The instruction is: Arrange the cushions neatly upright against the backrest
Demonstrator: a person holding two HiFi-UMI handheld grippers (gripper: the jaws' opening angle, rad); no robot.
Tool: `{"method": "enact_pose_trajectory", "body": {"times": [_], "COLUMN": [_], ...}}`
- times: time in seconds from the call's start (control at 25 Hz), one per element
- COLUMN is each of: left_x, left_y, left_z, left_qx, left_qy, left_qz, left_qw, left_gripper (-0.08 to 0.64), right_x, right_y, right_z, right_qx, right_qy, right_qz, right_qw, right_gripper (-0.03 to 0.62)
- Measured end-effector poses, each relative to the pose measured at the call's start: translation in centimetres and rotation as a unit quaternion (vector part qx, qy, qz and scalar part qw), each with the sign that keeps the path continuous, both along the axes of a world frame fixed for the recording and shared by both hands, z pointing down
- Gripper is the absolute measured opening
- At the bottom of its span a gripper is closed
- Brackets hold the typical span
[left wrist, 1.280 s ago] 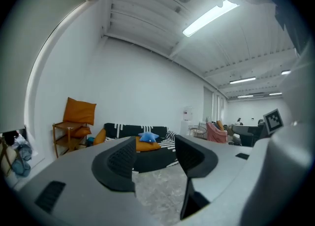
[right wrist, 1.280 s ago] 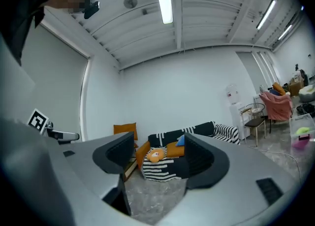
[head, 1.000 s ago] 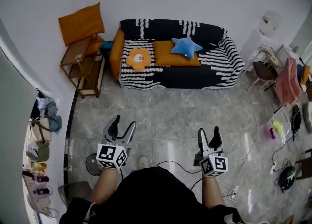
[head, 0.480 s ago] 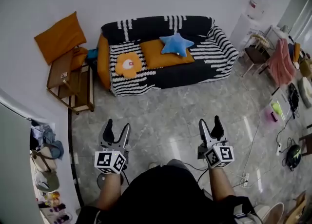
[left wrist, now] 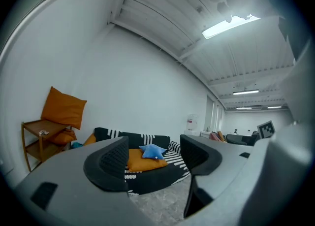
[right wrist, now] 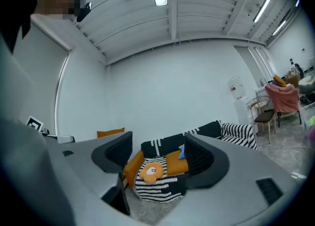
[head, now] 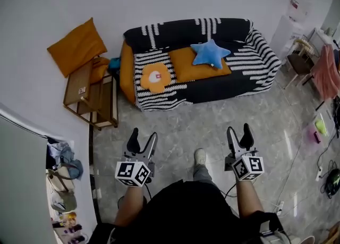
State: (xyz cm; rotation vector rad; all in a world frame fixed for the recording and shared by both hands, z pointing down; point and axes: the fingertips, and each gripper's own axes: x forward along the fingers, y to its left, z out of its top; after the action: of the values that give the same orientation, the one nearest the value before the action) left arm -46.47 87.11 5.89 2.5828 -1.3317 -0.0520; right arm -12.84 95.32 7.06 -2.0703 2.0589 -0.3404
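Star cushion (head: 210, 53) partly covers orange cushion (head: 186, 65).

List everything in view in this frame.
Black-and-white striped sofa: one, against the wall.
Orange rectangular cushion: one, flat on the sofa seat.
Blue star-shaped cushion: one, lying on that cushion.
Orange flower-shaped cushion: one, flat on the seat's left.
Wooden side table: one, brown, left of the sofa.
Large orange square cushion: one, atop that table, leaning on the wall.
Left gripper: one, grey, jaws just been opening, nothing between them.
Right gripper: one, grey, open, empty.
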Motion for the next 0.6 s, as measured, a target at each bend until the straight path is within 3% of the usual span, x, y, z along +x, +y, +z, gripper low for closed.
{"method": "enact_pose_trajectory", "body": {"times": [0.2,0.6], "left_x": [3.8,13.3], "left_y": [-6.8,-17.1], "left_z": [-0.8,-0.6], "left_qx": [-0.007,-0.031], "left_qy": [-0.003,0.017], "left_qz": [-0.006,-0.025], "left_qw": [1.0,0.9991], "left_gripper": [0.333,0.334], "right_x": [5.0,18.0], "right_y": [-6.5,-15.5], "right_z": [-0.1,0.9], "right_qx": [0.025,0.005], "right_qy": [-0.013,-0.041], "right_qz": [-0.008,0.013], "right_qw": [1.0,0.999], "right_gripper": [0.333,0.333]}}
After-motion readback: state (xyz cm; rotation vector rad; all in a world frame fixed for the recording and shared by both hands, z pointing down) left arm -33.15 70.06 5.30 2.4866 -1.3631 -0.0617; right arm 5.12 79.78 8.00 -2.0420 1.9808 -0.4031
